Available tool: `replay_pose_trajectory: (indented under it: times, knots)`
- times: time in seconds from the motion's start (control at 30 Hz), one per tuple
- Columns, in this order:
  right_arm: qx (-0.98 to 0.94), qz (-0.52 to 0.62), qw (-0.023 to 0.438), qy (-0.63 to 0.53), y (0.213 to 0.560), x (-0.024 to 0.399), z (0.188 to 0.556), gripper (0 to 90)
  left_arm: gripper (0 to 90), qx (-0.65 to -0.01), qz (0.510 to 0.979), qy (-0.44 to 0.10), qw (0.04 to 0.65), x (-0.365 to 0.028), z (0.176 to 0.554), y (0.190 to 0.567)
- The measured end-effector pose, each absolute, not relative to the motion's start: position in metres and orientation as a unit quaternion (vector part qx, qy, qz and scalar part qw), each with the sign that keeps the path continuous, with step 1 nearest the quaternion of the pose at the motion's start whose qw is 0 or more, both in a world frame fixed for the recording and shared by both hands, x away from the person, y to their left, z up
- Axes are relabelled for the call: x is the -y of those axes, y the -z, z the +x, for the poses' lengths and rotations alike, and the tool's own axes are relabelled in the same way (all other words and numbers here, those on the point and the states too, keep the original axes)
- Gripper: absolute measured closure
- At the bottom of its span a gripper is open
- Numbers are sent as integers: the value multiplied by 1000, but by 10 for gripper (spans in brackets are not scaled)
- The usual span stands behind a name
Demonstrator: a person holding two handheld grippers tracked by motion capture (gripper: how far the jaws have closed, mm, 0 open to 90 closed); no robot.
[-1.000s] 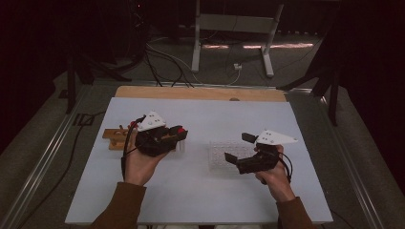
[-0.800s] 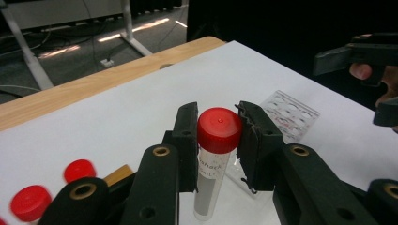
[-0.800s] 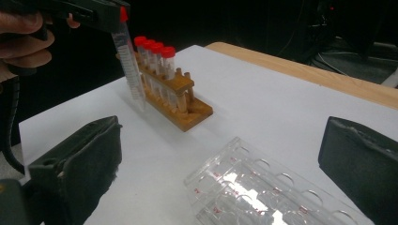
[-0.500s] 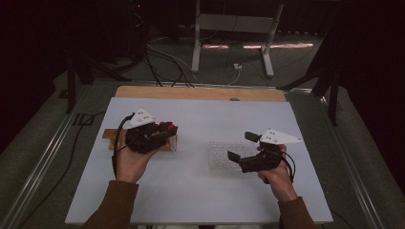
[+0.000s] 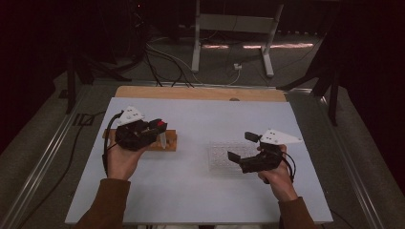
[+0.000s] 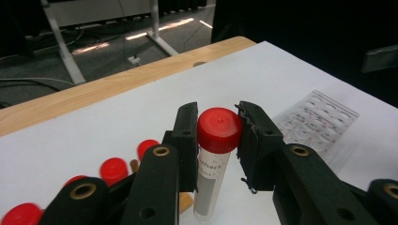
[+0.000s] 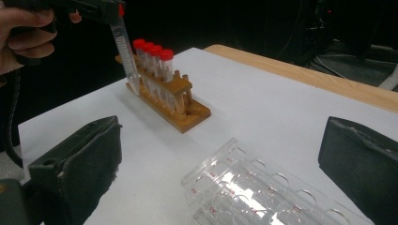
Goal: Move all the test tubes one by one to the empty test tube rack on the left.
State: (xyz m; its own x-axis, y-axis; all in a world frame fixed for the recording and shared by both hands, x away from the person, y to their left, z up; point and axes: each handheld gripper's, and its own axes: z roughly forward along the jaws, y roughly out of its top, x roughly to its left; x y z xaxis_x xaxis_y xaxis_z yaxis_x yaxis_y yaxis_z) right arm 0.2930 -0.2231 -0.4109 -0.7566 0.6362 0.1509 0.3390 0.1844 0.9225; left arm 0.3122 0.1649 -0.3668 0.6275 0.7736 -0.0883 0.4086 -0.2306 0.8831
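The left claw (image 5: 160,130) pinches a red-capped sample tube (image 6: 213,161) just under its cap, holding it above the wooden tube rack (image 7: 166,101) at the left of the white worktop (image 5: 200,191). In the right claw's view the tube hangs tilted, its tip beside the rack's near end (four capped tubes stand in it). The right claw (image 5: 241,145) is spread over the clear well plate (image 7: 263,192), touching nothing.
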Motion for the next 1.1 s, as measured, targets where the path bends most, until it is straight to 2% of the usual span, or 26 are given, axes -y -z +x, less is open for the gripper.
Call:
replay_pose_trajectory:
  times: [1.1]
  knots:
    - [-758, 319, 130, -554, 411, 223, 293, 0, 711, -447, 728, -246, 457, -220, 322, 363]
